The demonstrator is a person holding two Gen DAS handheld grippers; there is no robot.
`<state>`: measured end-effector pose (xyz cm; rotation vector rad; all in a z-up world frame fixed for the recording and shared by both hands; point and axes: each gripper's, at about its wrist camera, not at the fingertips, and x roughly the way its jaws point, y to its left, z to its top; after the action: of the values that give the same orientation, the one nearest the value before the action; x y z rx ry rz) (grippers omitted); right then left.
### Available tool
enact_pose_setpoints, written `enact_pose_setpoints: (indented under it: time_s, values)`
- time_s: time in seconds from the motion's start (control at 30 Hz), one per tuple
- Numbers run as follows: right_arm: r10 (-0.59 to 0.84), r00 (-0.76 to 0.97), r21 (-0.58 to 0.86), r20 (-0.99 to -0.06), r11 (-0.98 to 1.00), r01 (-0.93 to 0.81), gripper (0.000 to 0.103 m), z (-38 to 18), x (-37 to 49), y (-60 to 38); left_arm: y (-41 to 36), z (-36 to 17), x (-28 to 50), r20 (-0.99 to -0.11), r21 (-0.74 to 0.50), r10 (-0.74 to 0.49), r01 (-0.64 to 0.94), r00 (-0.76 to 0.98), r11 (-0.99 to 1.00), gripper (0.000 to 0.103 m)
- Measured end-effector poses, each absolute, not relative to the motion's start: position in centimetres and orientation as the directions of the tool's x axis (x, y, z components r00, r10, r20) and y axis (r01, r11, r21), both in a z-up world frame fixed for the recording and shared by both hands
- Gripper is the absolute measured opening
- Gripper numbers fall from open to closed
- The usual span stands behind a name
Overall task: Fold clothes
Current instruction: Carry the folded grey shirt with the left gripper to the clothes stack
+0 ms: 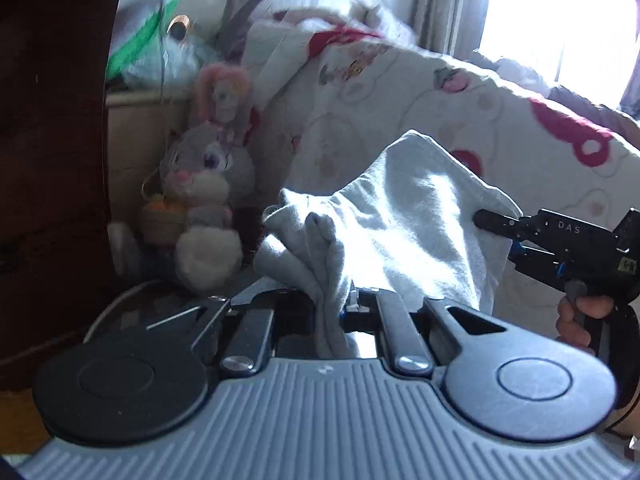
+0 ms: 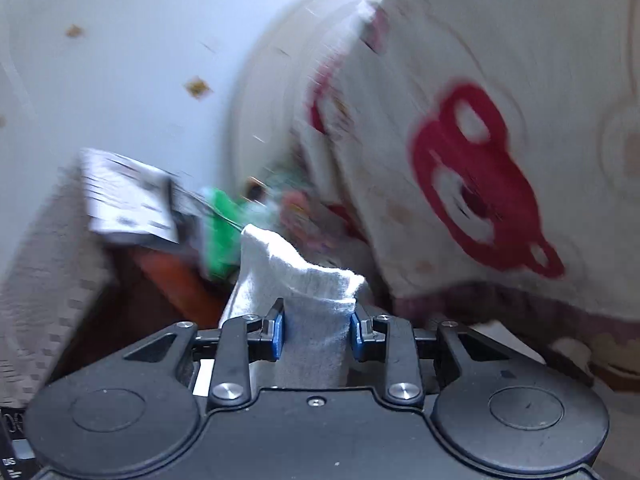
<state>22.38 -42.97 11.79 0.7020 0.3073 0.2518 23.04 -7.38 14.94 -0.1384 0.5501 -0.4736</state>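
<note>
A light grey garment (image 1: pixel 408 216) hangs in the air, stretched between both grippers in the left wrist view. My left gripper (image 1: pixel 332 300) is shut on a bunched fold of it, and the cloth hides the pads. At the right edge my right gripper (image 1: pixel 486 220), held by a hand (image 1: pixel 576 320), pinches the garment's far corner. In the right wrist view my right gripper (image 2: pixel 318 328) is shut on a thick wad of the grey garment (image 2: pixel 308 292), which stands up between the blue pads (image 2: pixel 279 332).
A rolled white quilt (image 1: pixel 440 92) with red prints lies behind the garment, seen again as the quilt (image 2: pixel 480 140). A grey plush rabbit (image 1: pixel 200 196) sits at the left beside a dark wooden cabinet (image 1: pixel 52 160). A bright window (image 1: pixel 560 20) is at the upper right. Green plastic bags (image 2: pixel 220 232) lie by a white wall (image 2: pixel 120 40).
</note>
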Motion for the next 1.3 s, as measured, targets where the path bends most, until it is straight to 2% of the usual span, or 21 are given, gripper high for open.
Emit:
enact_pose_setpoints:
  time_s: [0.1,0.13,0.23,0.3,0.33,0.37,0.4,0.53,0.6,0.7,0.73,0.87,1.0,1.03,1.1,1.17,1.2,1.3]
  values:
    - [0.290,0.914,0.657,-0.284,0.753,-0.035,0.035,7.6,24.2,-43.4,-8.6,9.4,26.7,-0.592,-0.258,-0.425,0.339,0.685,0.905,0.010]
    - [0.279,0.910,0.656,-0.306,0.754,-0.011,0.035,6.4,24.7,-43.6,-8.8,8.8,26.7,-0.581,-0.250,-0.424,0.344,0.695,0.905,0.010]
    - [0.276,0.921,0.701,-0.276,0.713,-0.003,0.035,6.0,24.3,-44.7,-9.7,8.5,26.1,-0.532,-0.201,-0.424,0.376,0.733,0.904,0.010]
    - [0.261,0.926,0.708,-0.275,0.706,0.011,0.036,6.2,24.6,-45.1,-10.1,8.8,26.4,-0.530,-0.208,-0.427,0.376,0.732,0.903,0.010]
    - [0.251,0.927,0.707,-0.278,0.707,0.020,0.037,6.2,24.6,-45.2,-10.2,8.9,26.6,-0.530,-0.208,-0.425,0.374,0.734,0.904,0.010]
    - [0.238,0.930,0.700,-0.282,0.714,0.029,0.042,6.2,24.6,-45.1,-10.4,8.8,26.8,-0.528,-0.200,-0.420,0.372,0.738,0.906,0.010]
    - [0.205,0.936,0.666,-0.285,0.745,0.040,0.048,6.5,24.4,-44.9,-10.4,8.7,26.6,-0.526,-0.189,-0.412,0.371,0.744,0.909,0.010]
    - [0.061,0.953,0.482,-0.298,0.871,0.095,0.046,8.8,23.7,-43.3,-10.0,9.0,25.8,-0.519,-0.172,-0.405,0.372,0.753,0.912,0.011]
    - [-0.034,0.974,0.372,-0.225,0.921,0.119,0.034,10.4,21.8,-41.8,-9.6,9.1,25.3,-0.521,-0.172,-0.403,0.370,0.753,0.913,0.011]
    - [-0.094,0.994,0.187,-0.063,0.977,0.104,0.032,12.7,18.3,-39.0,-9.2,9.3,25.2,-0.523,-0.176,-0.401,0.366,0.752,0.914,0.011]
    - [-0.062,0.996,0.115,-0.063,0.991,0.069,0.032,13.0,18.0,-38.0,-8.9,9.9,24.8,-0.510,-0.176,-0.405,0.369,0.759,0.913,0.012]
    - [-0.002,0.993,-0.097,-0.120,0.995,-0.010,0.041,12.5,18.2,-34.6,-7.6,12.2,23.0,-0.449,-0.180,-0.419,0.379,0.789,0.908,0.017]
    - [0.018,0.983,-0.123,-0.182,0.992,-0.041,0.041,10.7,19.3,-34.0,-6.3,14.0,21.1,-0.353,-0.302,-0.423,0.326,0.834,0.896,0.019]
    - [0.019,0.982,-0.112,-0.190,0.993,-0.041,0.041,10.5,19.2,-34.2,-6.3,14.2,20.7,-0.324,-0.294,-0.402,0.313,0.856,0.903,0.019]
    - [0.015,0.978,-0.097,-0.210,0.995,-0.036,0.041,10.1,19.4,-34.5,-6.8,14.6,19.4,-0.226,-0.183,-0.295,0.257,0.928,0.949,0.016]
    - [0.017,0.976,-0.094,-0.216,0.995,-0.038,0.042,9.9,19.8,-34.6,-6.9,15.1,19.2,-0.191,-0.139,-0.301,0.278,0.934,0.951,0.015]
    - [0.020,0.976,-0.092,-0.219,0.995,-0.041,0.044,9.9,20.0,-34.7,-7.0,15.3,19.3,-0.191,-0.124,-0.316,0.297,0.929,0.947,0.016]
    - [0.055,0.973,-0.079,-0.224,0.994,-0.075,0.048,10.2,20.2,-34.5,-8.4,13.9,22.1,-0.358,-0.173,-0.452,0.417,0.817,0.892,0.018]
